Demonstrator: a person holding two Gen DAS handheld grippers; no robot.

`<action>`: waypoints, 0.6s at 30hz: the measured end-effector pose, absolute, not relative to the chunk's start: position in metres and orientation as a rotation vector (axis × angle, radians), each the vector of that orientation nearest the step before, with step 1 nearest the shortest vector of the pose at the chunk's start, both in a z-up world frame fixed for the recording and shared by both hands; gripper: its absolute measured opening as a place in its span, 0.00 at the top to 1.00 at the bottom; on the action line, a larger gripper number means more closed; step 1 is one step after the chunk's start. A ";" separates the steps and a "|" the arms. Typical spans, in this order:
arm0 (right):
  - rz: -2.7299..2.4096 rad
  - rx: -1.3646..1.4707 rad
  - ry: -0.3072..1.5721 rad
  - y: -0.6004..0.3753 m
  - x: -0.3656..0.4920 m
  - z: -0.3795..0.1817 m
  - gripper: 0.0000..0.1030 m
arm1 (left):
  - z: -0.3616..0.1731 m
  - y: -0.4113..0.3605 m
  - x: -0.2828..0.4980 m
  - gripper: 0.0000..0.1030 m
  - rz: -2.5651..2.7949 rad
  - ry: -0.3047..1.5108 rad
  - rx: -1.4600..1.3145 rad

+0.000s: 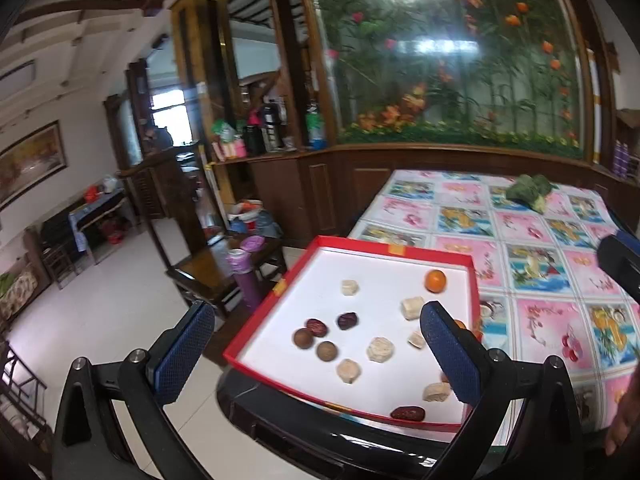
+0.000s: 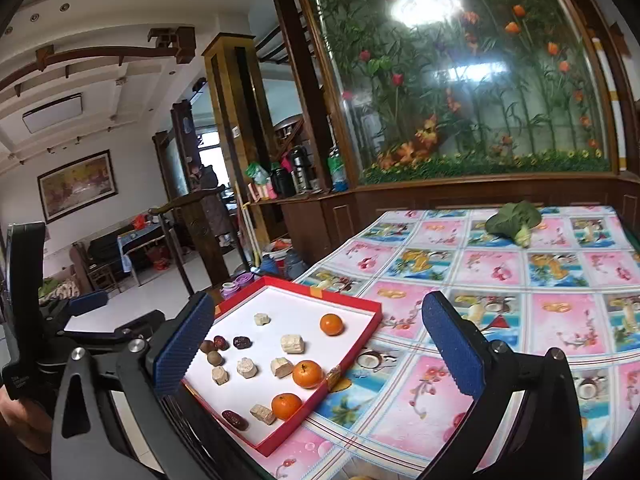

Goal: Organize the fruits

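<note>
A: Which step is in hand?

B: I judge it the approach, before any pick. The red tray (image 2: 362, 346) sits at lower centre of the right wrist view, on the near left corner of the patterned tablecloth (image 2: 552, 320). In it lie three oranges, the nearest (image 2: 286, 406) at the tray's lower edge, with red dates (image 2: 235, 420), brown longans (image 2: 215, 358) and pale chunks (image 2: 292, 343) scattered about.

A: And the fingers?

B: The right gripper (image 2: 316, 348) stands spread wide, grasping nothing, above the tray. The left gripper (image 1: 316, 354) is likewise released and empty, framing the tray's lower left in its own view.

A: What does the next move call for?

B: I would lower one gripper over a single fruit, probably an orange, and close gently, clear of its neighbours.
</note>
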State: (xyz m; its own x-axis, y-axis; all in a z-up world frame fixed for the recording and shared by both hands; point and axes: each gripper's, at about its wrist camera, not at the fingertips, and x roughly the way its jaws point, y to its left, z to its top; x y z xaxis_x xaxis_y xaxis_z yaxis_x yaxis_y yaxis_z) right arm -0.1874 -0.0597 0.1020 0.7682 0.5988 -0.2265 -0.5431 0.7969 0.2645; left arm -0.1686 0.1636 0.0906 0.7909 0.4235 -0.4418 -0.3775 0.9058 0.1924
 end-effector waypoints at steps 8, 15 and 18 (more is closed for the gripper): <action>0.616 0.177 0.296 -0.061 -0.213 0.118 0.00 | 0.105 0.157 -0.189 0.00 0.454 0.456 0.107; 0.571 0.126 0.287 -0.053 -0.237 0.126 0.00 | 0.117 0.149 -0.203 0.00 0.412 0.451 0.118; 0.556 0.132 0.288 -0.054 -0.246 0.130 0.00 | 0.122 0.145 -0.211 0.00 0.398 0.431 0.138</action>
State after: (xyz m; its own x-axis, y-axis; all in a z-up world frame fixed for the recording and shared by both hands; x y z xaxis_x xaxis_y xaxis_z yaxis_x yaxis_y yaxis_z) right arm -0.2455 -0.0535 0.1305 0.8108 0.5370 -0.2331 -0.5004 0.8424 0.2001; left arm -0.2109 0.1455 0.1224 0.8329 0.4036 -0.3787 -0.3459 0.9137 0.2131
